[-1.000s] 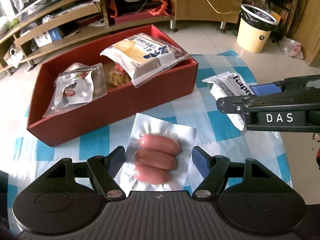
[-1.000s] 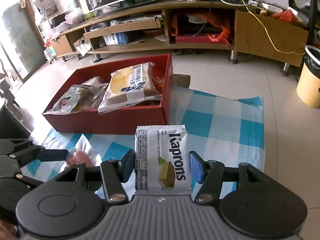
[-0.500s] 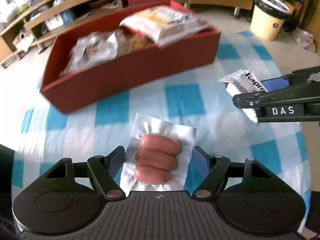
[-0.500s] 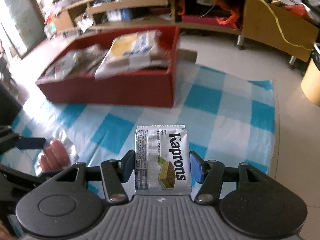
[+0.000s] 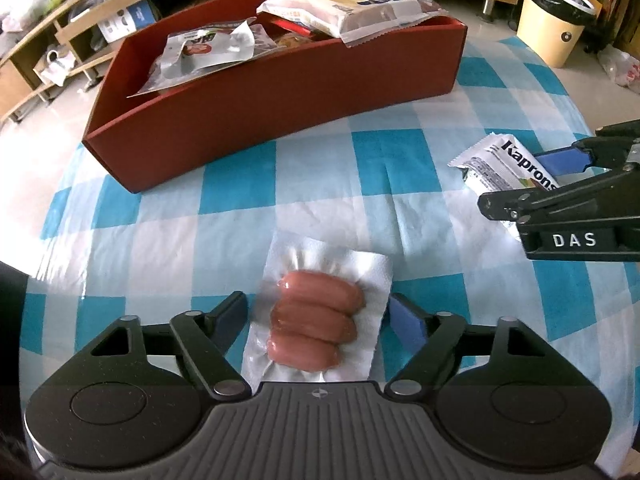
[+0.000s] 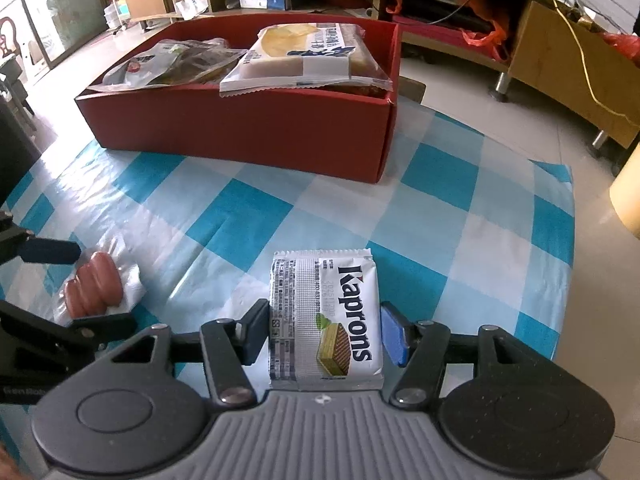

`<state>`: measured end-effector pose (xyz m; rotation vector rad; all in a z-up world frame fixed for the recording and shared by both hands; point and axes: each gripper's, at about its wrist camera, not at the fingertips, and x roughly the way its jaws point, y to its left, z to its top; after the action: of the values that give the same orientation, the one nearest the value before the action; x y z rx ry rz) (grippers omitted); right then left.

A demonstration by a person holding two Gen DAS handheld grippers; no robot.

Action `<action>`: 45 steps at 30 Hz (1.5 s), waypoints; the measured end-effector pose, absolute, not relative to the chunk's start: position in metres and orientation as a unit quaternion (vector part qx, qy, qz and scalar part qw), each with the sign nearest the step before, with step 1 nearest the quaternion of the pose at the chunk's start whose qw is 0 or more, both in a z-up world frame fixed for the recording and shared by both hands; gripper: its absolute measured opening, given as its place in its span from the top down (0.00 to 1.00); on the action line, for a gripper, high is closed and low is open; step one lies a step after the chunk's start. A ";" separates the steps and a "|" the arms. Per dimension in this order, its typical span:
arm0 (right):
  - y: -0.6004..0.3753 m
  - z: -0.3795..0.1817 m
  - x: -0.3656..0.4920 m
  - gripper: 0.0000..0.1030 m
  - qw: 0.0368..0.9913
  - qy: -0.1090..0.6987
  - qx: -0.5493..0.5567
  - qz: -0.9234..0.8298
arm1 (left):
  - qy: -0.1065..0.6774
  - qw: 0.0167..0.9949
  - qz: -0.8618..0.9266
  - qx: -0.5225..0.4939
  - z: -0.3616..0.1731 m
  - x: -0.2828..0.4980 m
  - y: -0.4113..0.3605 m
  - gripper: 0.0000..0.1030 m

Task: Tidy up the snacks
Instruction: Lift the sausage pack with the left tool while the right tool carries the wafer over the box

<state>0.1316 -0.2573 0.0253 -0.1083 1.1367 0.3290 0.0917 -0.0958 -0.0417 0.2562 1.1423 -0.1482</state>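
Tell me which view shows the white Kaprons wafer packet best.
The right wrist view: the white Kaprons wafer packet lies face-up and whole, with its label readable. The left wrist view shows only its end; the right tongs hide the rest.

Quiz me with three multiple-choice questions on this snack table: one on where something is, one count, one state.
1. The sausage pack lies: A in the red box; B on the checked cloth; C on the floor.
2. Sausages in it: A two; B three; C five.
3. The right claw is: A empty; B shut on the wafer pack; C holding sausages.
Answers: B, it rests flat on the cloth; B, three show through the film; B, the pack sits clamped between its pads.
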 end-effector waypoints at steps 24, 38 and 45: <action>-0.255 0.035 0.128 0.45 0.833 0.525 -0.046 0.168 | 0.542 0.827 -0.091 0.120 -0.039 0.086 -0.102 0.24; -0.267 0.044 0.132 0.45 0.843 0.513 -0.031 0.156 | 0.526 0.837 -0.092 0.121 -0.027 0.085 -0.107 0.24; -0.274 0.054 0.138 0.45 0.853 0.500 -0.017 0.148 | 0.513 0.847 -0.088 0.114 -0.016 0.089 -0.106 0.24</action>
<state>0.1381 -0.2744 0.0538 -0.0348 1.0510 0.3115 0.0889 -0.1057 -0.0156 0.2399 1.0809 -0.1853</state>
